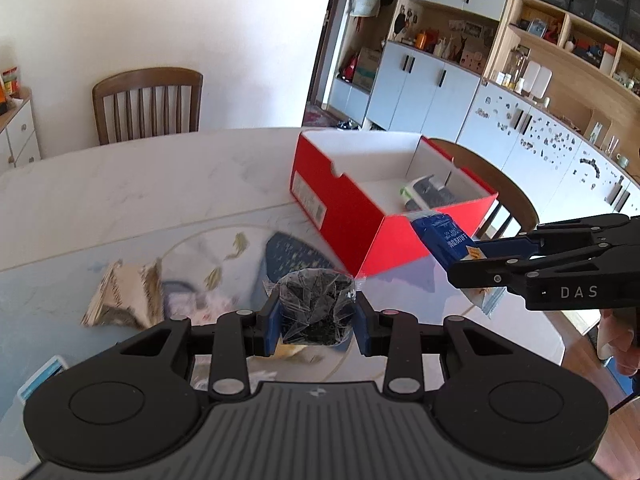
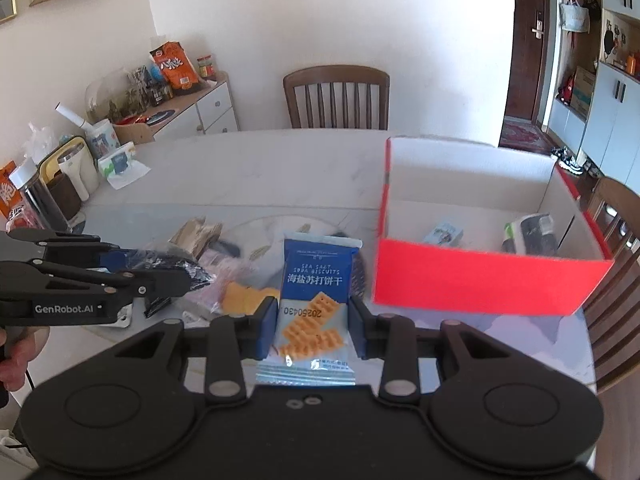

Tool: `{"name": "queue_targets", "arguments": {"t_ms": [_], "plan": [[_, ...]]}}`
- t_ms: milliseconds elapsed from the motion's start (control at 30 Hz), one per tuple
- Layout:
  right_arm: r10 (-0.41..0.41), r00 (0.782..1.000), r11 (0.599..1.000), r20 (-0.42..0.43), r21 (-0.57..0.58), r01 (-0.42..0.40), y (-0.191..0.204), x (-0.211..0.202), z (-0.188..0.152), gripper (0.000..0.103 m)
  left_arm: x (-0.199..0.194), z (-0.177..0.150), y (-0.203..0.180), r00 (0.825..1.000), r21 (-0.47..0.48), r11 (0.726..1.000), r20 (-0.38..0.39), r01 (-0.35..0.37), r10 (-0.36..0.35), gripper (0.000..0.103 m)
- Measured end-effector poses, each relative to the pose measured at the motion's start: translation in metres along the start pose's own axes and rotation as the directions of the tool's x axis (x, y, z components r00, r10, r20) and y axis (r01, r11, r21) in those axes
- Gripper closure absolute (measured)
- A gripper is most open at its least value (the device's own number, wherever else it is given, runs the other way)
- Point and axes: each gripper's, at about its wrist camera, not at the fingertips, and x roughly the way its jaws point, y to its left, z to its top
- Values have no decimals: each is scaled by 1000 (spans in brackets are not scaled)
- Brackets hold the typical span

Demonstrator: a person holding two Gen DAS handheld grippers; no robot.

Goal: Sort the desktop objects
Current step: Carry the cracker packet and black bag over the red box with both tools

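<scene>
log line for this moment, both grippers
left gripper: shut on dark packet | right gripper: shut on biscuit packet | red box: open

I've got the box (image 2: 476, 286) on the table (image 2: 260, 168), off to the right, with the biscuit pack (image 2: 314, 280) in my right gripper (image 2: 312, 330) just left of its near wall. Two small items lie inside the box, toward its right end. My left gripper (image 1: 316, 326) sits further left, a crinkled packet (image 1: 316, 306) between its fingers, over the loose wrappers (image 2: 200, 236). A chair (image 2: 336, 98) stands behind the table, a sideboard (image 2: 204, 108) far left.
</scene>
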Motion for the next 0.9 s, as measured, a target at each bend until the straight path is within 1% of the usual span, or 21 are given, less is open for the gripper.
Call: {"name": "queue_targets", "arguments": {"t_ms": [233,500,900], "plan": [[-8,1000,1000,15,-17,8,-30,-4,10,67,19,19,-27,1000,11,1000,17,3,-4,69],[-22,1000,1000,10,-2,22,-73,-5,23,67,49,42,-64,1000,50,999,13,19,-19,69],[-34,999,999,-4,-14,34,-126,8,48,67,94,85,-104,1000,116,993,3,25,-25,69]]}}
